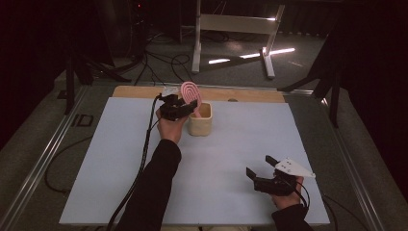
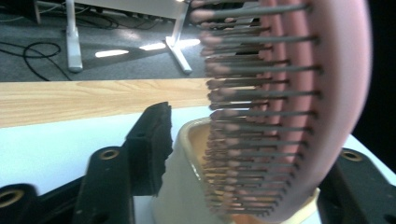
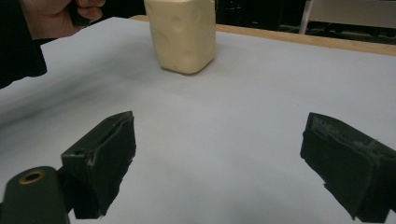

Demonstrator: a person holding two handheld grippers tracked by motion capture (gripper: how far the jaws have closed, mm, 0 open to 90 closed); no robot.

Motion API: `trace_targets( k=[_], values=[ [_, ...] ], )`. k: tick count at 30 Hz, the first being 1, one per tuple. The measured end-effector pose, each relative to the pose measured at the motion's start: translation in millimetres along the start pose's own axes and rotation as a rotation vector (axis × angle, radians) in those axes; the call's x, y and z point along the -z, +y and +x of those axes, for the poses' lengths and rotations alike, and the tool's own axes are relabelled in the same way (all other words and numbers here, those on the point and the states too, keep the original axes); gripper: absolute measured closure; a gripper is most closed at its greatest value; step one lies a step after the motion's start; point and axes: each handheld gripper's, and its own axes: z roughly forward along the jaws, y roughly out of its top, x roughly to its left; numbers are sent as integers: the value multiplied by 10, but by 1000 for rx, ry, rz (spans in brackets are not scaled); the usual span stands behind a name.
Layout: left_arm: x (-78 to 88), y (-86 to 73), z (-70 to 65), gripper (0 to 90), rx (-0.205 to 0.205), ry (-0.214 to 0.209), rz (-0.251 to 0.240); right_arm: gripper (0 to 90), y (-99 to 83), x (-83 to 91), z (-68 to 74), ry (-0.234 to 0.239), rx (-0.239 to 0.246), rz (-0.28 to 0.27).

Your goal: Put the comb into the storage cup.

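Note:
A pink hairbrush (image 1: 190, 93) stands head-up in a cream square cup (image 1: 200, 120) at the back middle of the table. My left gripper (image 1: 192, 105) is level with the brush, one jaw on each side of it. In the left gripper view the brush (image 2: 289, 116) rises from the cup (image 2: 187, 186) between the jaws. The left pad (image 2: 152, 140) stands clear of the bristles, so the left gripper (image 2: 252, 135) is open. My right gripper (image 1: 260, 165) rests near the front right, open with nothing in it. The right gripper view has its jaws (image 3: 219, 128) wide apart and the cup (image 3: 182, 32) far ahead.
A pale sheet (image 1: 240, 144) covers the table, with a wooden strip (image 1: 134, 91) along the far edge. Behind the table are a white metal stand (image 1: 231, 29) and cables on the floor. The person's left hand (image 3: 56, 16) appears at the top left of the right gripper view.

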Motion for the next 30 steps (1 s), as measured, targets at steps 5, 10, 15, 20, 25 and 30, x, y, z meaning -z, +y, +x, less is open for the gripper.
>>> trace_targets(
  k=[5,10,15,20,25,30],
  values=[
    [10,-6,5,340,-16,20,6,101,0,-3,5,1,-1,-2],
    [28,-1,-6,268,-29,34,0,101,0,-11,11,4,3,-1],
    [45,13,-16,156,-41,66,-4,101,2,-12,13,5,4,0],
    [67,28,-32,91,-54,76,-2,101,3,-13,15,4,5,0],
    [105,43,-56,60,-46,50,-1,101,3,-14,17,4,7,-2],
    [161,63,-67,6,-40,13,-1,101,2,-13,18,5,7,-2]
  ],
)
